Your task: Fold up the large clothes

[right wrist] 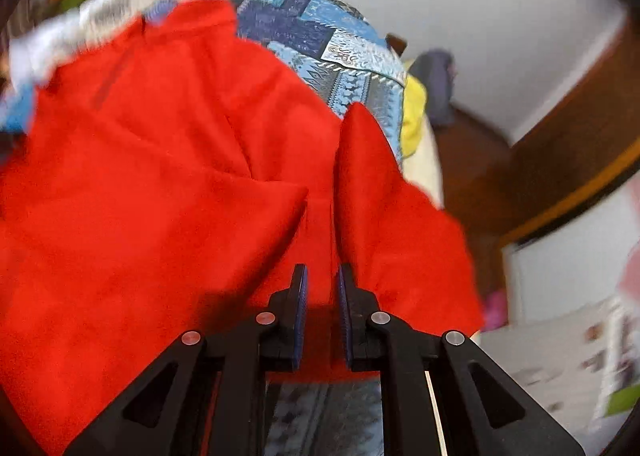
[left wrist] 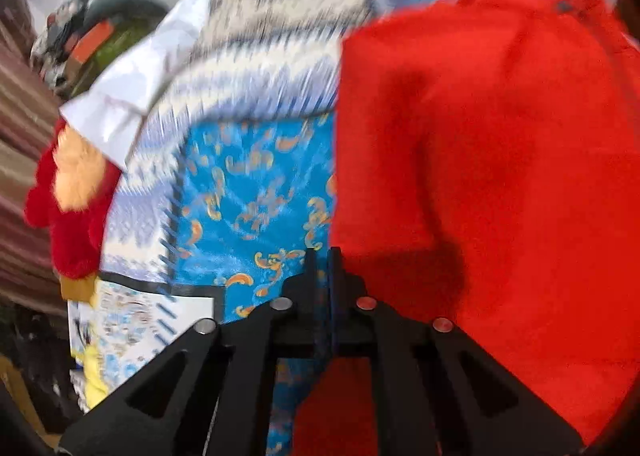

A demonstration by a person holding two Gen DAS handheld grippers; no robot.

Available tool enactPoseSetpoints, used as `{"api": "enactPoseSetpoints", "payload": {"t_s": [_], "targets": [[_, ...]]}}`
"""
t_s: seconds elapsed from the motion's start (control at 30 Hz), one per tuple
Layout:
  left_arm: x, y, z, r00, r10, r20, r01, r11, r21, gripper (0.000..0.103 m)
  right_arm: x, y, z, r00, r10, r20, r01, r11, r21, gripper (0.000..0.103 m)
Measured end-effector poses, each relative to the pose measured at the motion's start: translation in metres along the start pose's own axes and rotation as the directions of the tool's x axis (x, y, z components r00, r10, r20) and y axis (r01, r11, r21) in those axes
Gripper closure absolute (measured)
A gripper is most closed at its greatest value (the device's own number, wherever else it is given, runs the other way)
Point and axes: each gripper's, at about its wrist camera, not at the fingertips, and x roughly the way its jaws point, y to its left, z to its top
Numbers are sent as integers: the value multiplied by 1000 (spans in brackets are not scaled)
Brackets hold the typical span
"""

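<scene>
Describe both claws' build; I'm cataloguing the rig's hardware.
The left claw and right claw look alike: matte black plastic linkage arms with triangular cutouts, round silver pivot pins, and flat fingers faced with ribbed blue pads. No cables, markings or sleeves show.

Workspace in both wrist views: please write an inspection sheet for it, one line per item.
Surface: blue patterned bedspread.
Job's things: red garment, bunched and lifted.
Clutter: red plush toy, white cloth, yellow cloth.
Grippers: left gripper shut at the garment's edge; right gripper shut on a fold of the garment.
Cables: nothing seen.
Surroundings: white wall, brown wooden furniture.
</scene>
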Motion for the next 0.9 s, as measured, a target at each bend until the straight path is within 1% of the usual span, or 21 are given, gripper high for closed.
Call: {"api": "enactPoseSetpoints", "payload": {"t_s": [0.03, 0.07, 0.1, 0.13, 0.17, 0.2, 0.23, 0.27, 0.3, 0.33, 0.37, 0.4, 0.47, 0.57, 0.6, 0.67, 0.8, 0.83, 0.87, 0.9], "targets": [[-17, -5, 1, 999, -8, 43, 6, 1000, 27, 94, -6, -9, 0, 998, 55, 11, -56, 998, 34, 93], [-34, -12, 2, 996, -39, 75, 35, 998, 48, 88, -8, -12, 1, 997, 79, 14, -79, 996, 50, 93], [-46, -20, 2, 993, -78, 91, 73, 996, 58, 74, -7, -16, 4, 994, 106, 12, -107, 992, 68, 93], [-57, -30, 2, 987, -127, 99, 121, 991, 62, 65, -3, -15, 5, 993, 115, 5, -115, 991, 74, 93], [-64, -40, 2, 981, -166, 97, 160, 985, 65, 48, 4, -15, 7, 993, 118, -8, -117, 990, 75, 93], [-67, -50, 1, 976, -197, 93, 191, 979, 70, 40, 13, -9, 7, 993, 111, -32, -109, 992, 69, 93], [-68, -64, -1, 969, -233, 80, 227, 971, 78, 40, 24, -2, 4, 993, 93, -66, -89, 995, 53, 93], [-65, -74, -3, 965, -255, 57, 249, 964, 90, 40, 31, 4, 1, 994, 72, -77, -69, 997, 36, 93], [-57, -90, -7, 963, -270, 14, 267, 958, 108, 40, 30, 12, -4, 998, 41, -49, -41, 999, 10, 93], [-48, -101, -10, 964, -265, -27, 266, 956, 121, 40, 26, 18, -7, 1000, 6, -19, -6, 1000, -17, 93], [-35, -115, -17, 969, -237, -73, 245, 960, 138, 40, 22, 24, -11, 999, -31, -8, 31, 999, -44, 92], [-31, -120, -20, 974, -217, -65, 224, 964, 141, 39, 20, 26, -15, 999, -51, -3, 51, 997, -57, 92], [-34, -123, -25, 983, -182, -22, 183, 973, 137, 34, 17, 32, -21, 995, -99, 15, 100, 990, -96, 92], [-31, -120, -31, 983, -180, -22, 181, 980, 85, 32, 13, 33, -32, 989, -137, 56, 143, 981, -131, 91], [-30, -118, -34, 985, -172, -18, 173, 983, 69, 30, 11, 32, -34, 988, -139, 64, 146, 981, -131, 91], [-31, -117, -37, 987, -158, -13, 159, 985, 66, 30, 7, 26, -40, 988, -138, 74, 146, 982, -120, 91], [-30, -115, -41, 992, -127, -25, 128, 990, 66, 30, -2, 9, -50, 992, -109, 71, 113, 992, -58, 91], [-31, -115, -42, 993, -117, -26, 119, 991, 68, 30, -1, 3, -50, 992, -110, 66, 113, 993, -45, 90], [-32, -117, -43, 994, -102, -26, 103, 992, 75, 30, -3, -1, -53, 991, -122, 59, 125, 992, -37, 85], [-31, -117, -43, 995, -93, -25, 95, 992, 80, 30, -2, -9, -58, 988, -152, 38, 153, 988, -26, 80]]}}
